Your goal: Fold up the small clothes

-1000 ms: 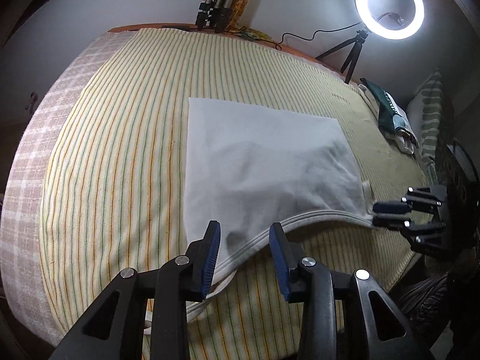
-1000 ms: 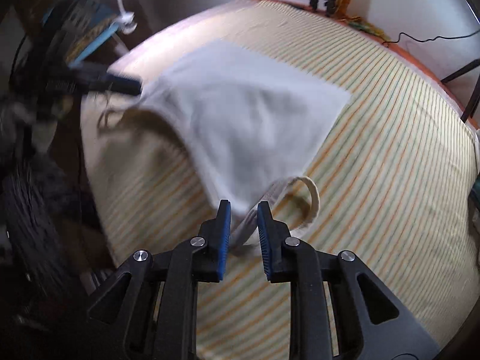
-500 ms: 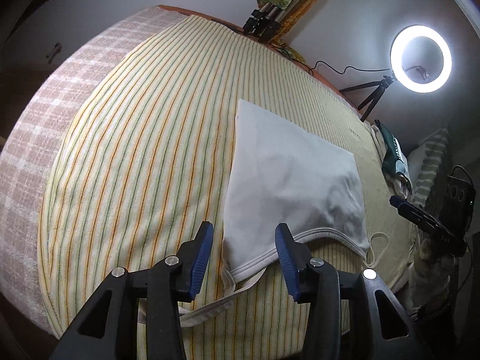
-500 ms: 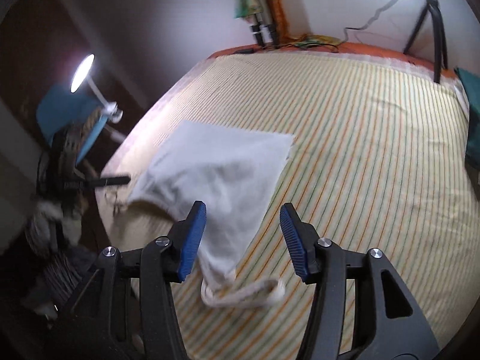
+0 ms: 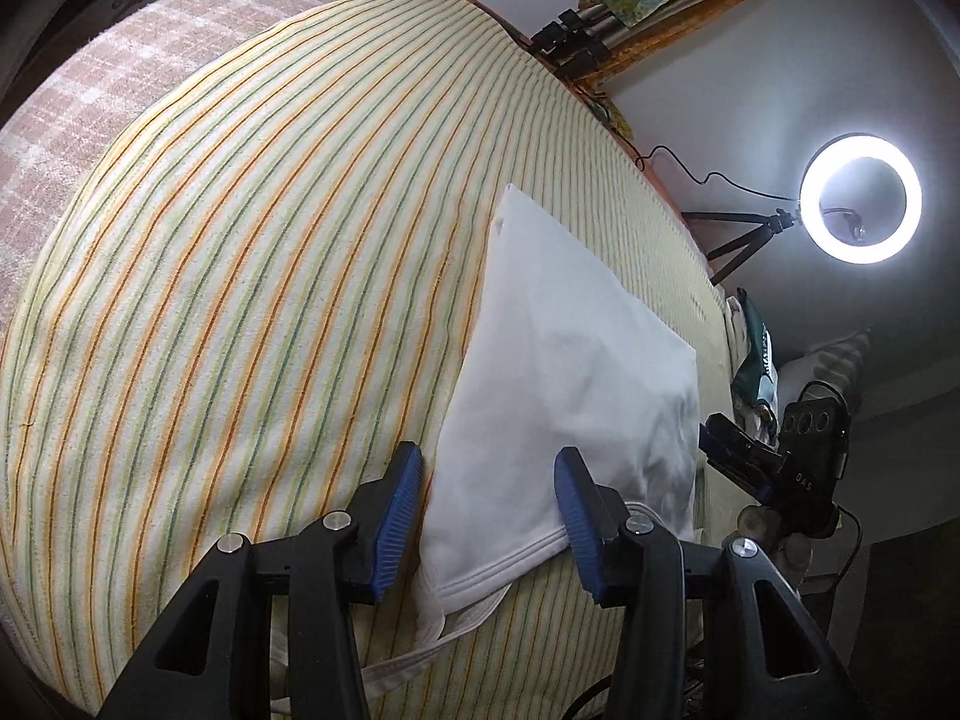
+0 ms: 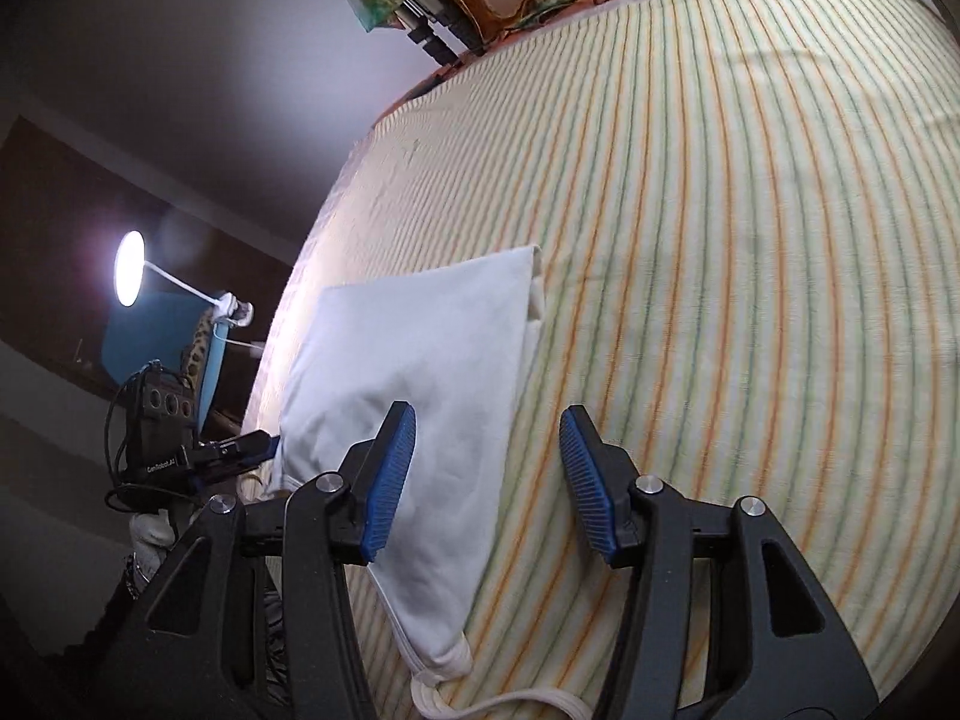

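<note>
Left gripper (image 5: 486, 507) and right gripper (image 6: 486, 480) gape empty, jaws just opened; folded white cotton garment (image 5: 564, 396) lies on striped bedsheet (image 5: 240, 270). You risk snagging loose straps, undoing fold.

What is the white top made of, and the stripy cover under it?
The white top looks like thin, soft knit cloth, maybe cotton: it sags, wrinkles, and has stitched binding at its edge. The stripy cover looks like thicker woven cotton with a matte, slightly fuzzy surface. Exact fibres cannot be told.
</note>
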The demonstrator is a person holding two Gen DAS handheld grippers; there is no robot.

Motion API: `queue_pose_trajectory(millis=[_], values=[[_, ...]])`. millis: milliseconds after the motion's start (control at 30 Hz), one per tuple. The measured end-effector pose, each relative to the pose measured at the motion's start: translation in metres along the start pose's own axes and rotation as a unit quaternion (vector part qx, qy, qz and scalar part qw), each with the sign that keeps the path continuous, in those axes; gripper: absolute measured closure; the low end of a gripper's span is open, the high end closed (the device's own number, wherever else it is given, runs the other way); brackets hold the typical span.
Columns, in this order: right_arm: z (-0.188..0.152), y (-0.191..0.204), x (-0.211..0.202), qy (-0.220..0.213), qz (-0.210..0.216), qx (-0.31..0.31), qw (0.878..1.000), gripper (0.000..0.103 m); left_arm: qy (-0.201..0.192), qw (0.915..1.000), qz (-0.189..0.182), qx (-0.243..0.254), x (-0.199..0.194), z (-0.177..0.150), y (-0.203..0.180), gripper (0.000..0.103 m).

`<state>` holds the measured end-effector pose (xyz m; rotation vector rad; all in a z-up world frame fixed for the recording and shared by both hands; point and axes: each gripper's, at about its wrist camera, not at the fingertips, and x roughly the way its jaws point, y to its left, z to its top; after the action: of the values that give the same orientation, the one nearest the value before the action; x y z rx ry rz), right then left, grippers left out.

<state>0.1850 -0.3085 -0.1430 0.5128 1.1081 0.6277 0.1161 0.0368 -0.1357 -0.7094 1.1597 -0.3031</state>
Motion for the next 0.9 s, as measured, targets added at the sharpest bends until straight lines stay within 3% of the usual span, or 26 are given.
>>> queue_pose_trajectory(millis=[267, 367, 467, 533, 633, 767, 833, 900], values=[[0.005, -0.001, 0.016, 0.001, 0.045, 0.023, 0.999, 0.049, 0.005, 0.9998, -0.016, -0.008, 0.01, 0.014, -0.004, 0.057], [0.006, 0.005, 0.018, 0.006, 0.029, 0.009, 1.0, 0.049, 0.006, 0.9999, -0.009, 0.003, 0.015, 0.018, -0.011, 0.058], [0.007, 0.019, 0.008, -0.021, -0.039, -0.025, 0.999, 0.049, -0.007, 0.9978, 0.042, 0.051, 0.018, 0.017, -0.022, 0.067], [0.007, 0.033, -0.003, -0.054, -0.076, -0.052, 0.994, 0.049, -0.02, 0.9909, 0.083, 0.104, 0.022, 0.01, -0.035, 0.069], [0.003, 0.07, -0.008, -0.082, -0.081, -0.131, 0.985, 0.049, -0.034, 0.979, 0.126, 0.156, 0.027, -0.003, -0.05, 0.068], [-0.011, 0.113, 0.025, -0.039, -0.071, -0.213, 0.974, 0.058, -0.03, 0.9876, 0.1, 0.117, 0.023, 0.003, -0.039, 0.066], [-0.019, 0.12, 0.051, -0.002, -0.098, -0.242, 0.965, 0.067, -0.029, 0.9904, 0.089, 0.102, 0.021, 0.007, -0.033, 0.066], [-0.026, 0.114, 0.071, 0.027, -0.135, -0.258, 0.956, 0.071, -0.03, 0.9893, 0.093, 0.108, 0.02, 0.007, -0.033, 0.067]])
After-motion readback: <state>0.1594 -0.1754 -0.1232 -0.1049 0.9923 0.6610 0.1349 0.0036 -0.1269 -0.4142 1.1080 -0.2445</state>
